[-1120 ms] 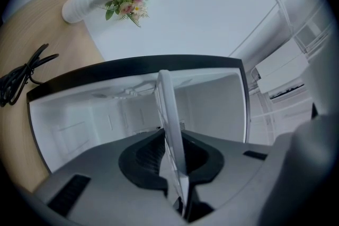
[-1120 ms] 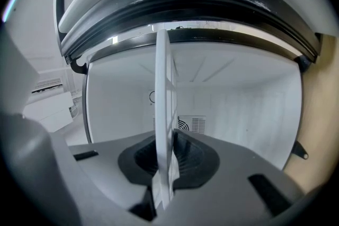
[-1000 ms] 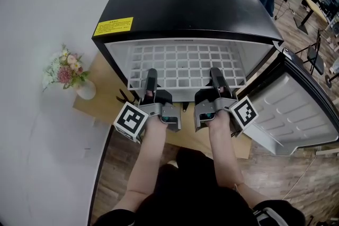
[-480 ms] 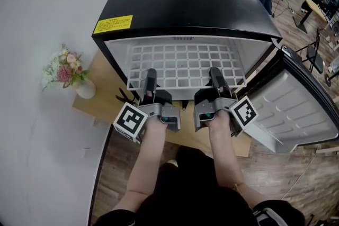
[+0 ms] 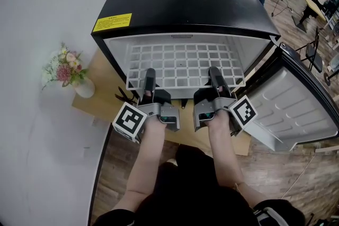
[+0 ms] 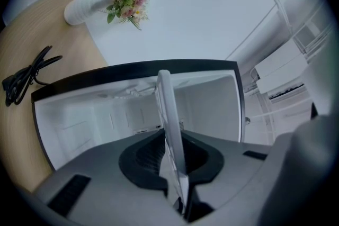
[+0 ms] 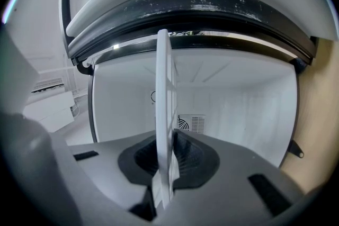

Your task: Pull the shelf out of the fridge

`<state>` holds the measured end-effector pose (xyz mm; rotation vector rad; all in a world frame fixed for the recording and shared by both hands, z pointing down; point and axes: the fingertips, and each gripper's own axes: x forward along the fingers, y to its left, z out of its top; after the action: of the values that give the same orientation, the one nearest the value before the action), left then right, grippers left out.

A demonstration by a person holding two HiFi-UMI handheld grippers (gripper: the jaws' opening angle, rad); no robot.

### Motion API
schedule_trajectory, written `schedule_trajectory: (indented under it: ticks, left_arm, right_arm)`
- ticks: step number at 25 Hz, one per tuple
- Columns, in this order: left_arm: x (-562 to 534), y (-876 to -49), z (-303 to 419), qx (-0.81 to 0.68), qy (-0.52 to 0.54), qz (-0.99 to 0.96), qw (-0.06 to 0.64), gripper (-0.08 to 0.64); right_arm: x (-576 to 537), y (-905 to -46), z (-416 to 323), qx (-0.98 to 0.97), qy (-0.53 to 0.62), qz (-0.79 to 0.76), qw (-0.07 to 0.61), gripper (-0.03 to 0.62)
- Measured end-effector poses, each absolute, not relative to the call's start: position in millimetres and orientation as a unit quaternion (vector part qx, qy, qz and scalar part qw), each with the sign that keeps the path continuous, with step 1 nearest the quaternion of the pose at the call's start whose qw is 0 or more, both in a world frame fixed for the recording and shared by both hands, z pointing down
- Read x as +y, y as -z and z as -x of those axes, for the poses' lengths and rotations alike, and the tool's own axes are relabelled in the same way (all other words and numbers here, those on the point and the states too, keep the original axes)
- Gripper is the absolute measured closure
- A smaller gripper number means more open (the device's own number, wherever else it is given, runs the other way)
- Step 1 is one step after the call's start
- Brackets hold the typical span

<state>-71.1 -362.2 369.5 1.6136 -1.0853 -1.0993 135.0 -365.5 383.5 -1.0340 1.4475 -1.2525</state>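
Head view: white square-lattice shelf inside glossy black fridge.

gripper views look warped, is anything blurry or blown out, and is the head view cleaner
Left gripper view: heavy fisheye with dark corners, the fridge front bows, and the shelf edge blurs close to the lens. Right gripper view: same warp, door seal arcs, white interior bright but readable. Head view: sharp, evenly lit, faint sheen on the black top.
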Motion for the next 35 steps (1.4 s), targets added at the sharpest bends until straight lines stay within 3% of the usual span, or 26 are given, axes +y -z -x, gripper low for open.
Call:
schedule_trajectory:
  ticks: [35]
  left_arm:
    - [-324.1, -377.2, 72.7, -0.429, 0.436, -0.649, 0.452, 0.518]
  right_arm:
    - [-326.5, -390.2, -133.9, 0.578, 0.508, 0.438, 0.465, 0.58]
